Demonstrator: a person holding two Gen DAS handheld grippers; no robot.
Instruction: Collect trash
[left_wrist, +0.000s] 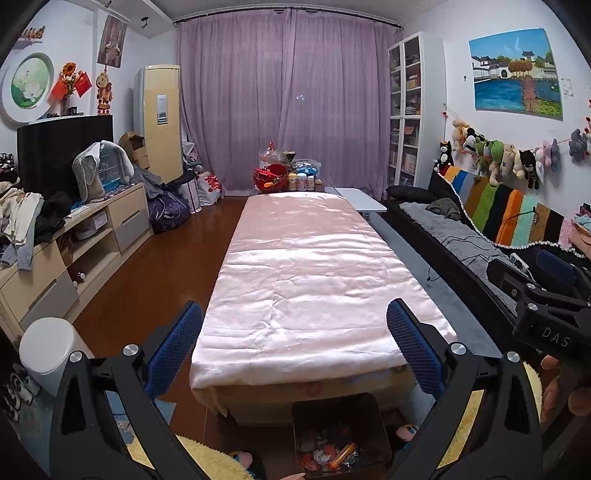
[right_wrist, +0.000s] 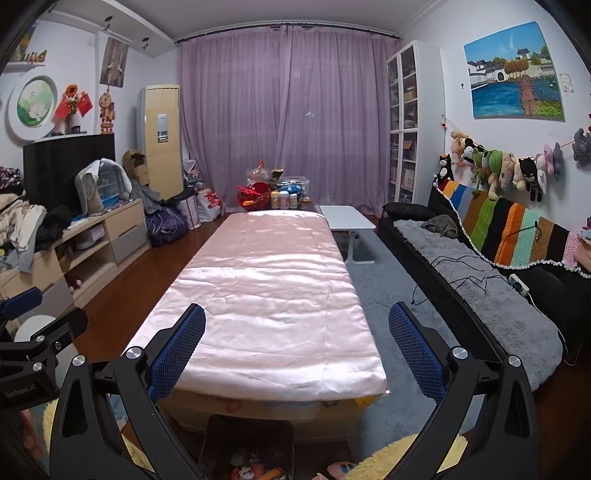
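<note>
A dark square bin (left_wrist: 340, 410) stands on the floor at the near end of a long table, with several bits of coloured trash (left_wrist: 328, 454) inside. The same bin (right_wrist: 251, 432) shows low in the right wrist view. My left gripper (left_wrist: 295, 347) is open above the table's near edge, nothing between its blue pads (left_wrist: 173, 350). My right gripper (right_wrist: 297, 347) is likewise open and empty, held over the same table end. The table (left_wrist: 299, 280) wears a pink satin cloth (right_wrist: 266, 295) with nothing lying on it here.
Jars and a red basket (left_wrist: 271, 177) crowd the table's far end. A white lidded bin (left_wrist: 48, 350) stands left by a cluttered low cabinet (left_wrist: 74, 236). A sofa (right_wrist: 491, 295) with grey throw runs along the right; a white side table (right_wrist: 347, 218) stands beside it.
</note>
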